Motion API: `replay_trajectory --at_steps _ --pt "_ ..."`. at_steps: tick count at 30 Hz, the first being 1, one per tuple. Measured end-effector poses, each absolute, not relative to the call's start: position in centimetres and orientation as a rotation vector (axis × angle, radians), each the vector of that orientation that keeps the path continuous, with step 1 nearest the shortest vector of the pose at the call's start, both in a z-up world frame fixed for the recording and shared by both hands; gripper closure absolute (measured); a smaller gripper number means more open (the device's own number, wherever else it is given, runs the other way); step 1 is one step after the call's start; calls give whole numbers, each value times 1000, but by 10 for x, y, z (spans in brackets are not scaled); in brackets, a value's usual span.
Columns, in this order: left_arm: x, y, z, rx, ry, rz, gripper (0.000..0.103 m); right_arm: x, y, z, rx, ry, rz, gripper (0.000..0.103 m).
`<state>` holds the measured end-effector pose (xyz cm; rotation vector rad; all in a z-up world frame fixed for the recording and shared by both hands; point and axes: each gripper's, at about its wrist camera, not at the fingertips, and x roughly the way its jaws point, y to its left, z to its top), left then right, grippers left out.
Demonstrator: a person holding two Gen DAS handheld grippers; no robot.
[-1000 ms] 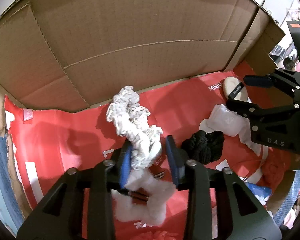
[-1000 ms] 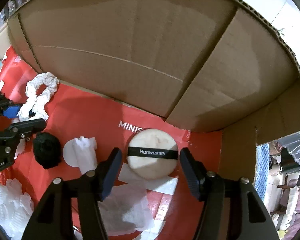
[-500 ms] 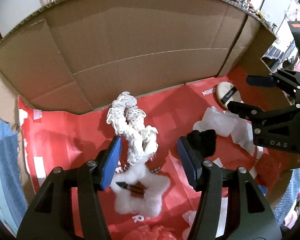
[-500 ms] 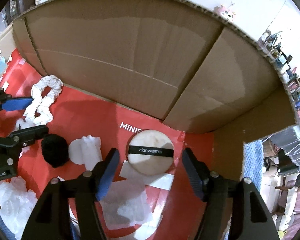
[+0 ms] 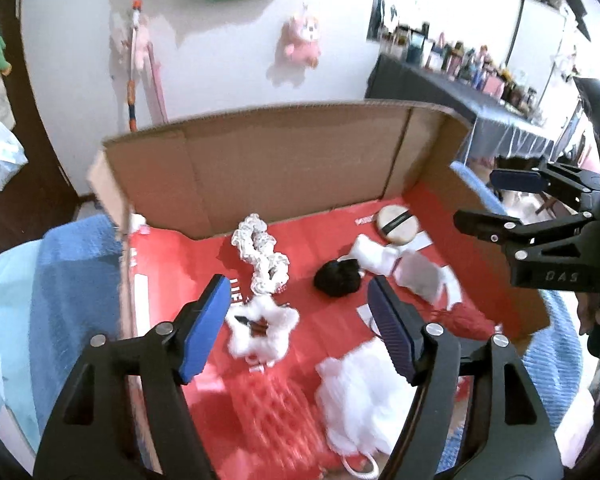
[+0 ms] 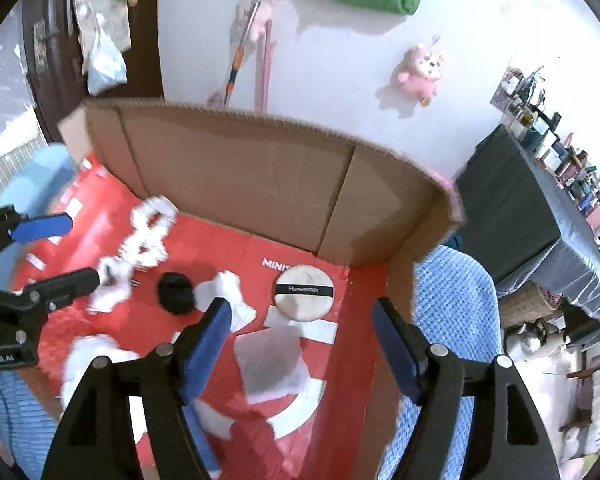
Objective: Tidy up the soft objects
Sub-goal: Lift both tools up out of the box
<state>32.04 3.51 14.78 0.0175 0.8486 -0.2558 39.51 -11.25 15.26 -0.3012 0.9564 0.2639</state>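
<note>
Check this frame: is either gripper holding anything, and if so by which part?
Nothing is held. The left gripper and right gripper are both opening with nothing between their pads, above the cardboard box; the white scrunchie and powder puff lie inside.

Open brown cardboard box (image 5: 284, 168) ahead of me, white knitted scrunchie (image 5: 262, 258) against its back wall, fluffy white star-shaped clip (image 5: 262, 326) just before it, black scrunchie (image 5: 337, 278) to their right, round beige powder puff (image 5: 397, 225) in the far right corner, my fingers (image 5: 204, 330) above the box.
</note>
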Motion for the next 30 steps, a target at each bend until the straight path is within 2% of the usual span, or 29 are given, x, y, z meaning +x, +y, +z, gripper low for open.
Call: replay_trajectory --at_steps 3,9,14,19,21,30 --pt "295 38 161 -1 788 -248 28 380 -130 176 -252 886 273 19" --pt "249 39 184 -15 710 -224 28 342 -147 203 -199 797 290 16" --pt "209 42 191 -39 634 -203 20 302 -153 211 -162 723 319 9" --pt "178 42 186 -44 572 -180 19 266 -156 205 -111 658 355 3" --pt "172 41 182 -43 554 -172 13 257 -155 200 -95 638 354 1" --pt "175 26 140 -2 526 -142 11 245 -152 155 -74 564 303 0"
